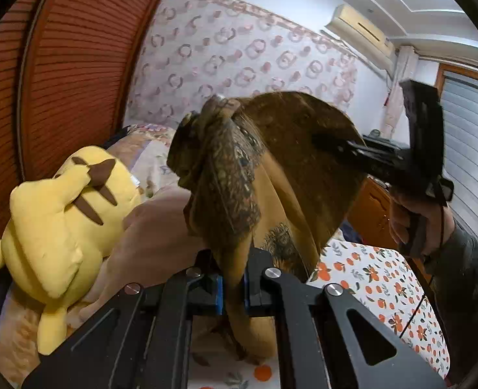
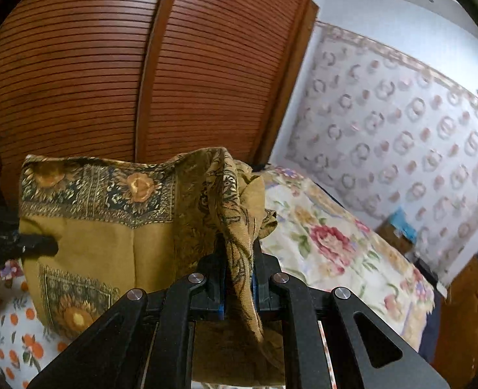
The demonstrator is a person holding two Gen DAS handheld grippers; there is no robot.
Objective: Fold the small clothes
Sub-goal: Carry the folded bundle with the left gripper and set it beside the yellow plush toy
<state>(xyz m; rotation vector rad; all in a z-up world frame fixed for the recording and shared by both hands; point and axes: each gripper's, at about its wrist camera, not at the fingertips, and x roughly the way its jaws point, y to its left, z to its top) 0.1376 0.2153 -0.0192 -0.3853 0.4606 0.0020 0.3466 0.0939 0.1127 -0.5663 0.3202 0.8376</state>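
A mustard-brown cloth with a dark sunflower border [image 1: 291, 162] hangs in the air between both grippers. My left gripper [image 1: 232, 288] is shut on one bunched corner of it. My right gripper [image 2: 239, 288] is shut on another corner, and the cloth [image 2: 109, 220] spreads out to its left, with the border along its top edge. The right gripper also shows in the left wrist view [image 1: 333, 144], held by a hand at the right. The left gripper's tip shows at the left edge of the right wrist view [image 2: 41, 248]. The cloth's lower edge hangs down to a table covered in an orange-print cloth [image 1: 385, 285].
A yellow plush toy [image 1: 60, 223] lies at the left on pink bedding. A bed with a floral cover [image 2: 333, 253] stands behind. A red-brown slatted wardrobe [image 2: 109, 64] fills the back left. A patterned wall and an air conditioner [image 1: 359, 29] are further back.
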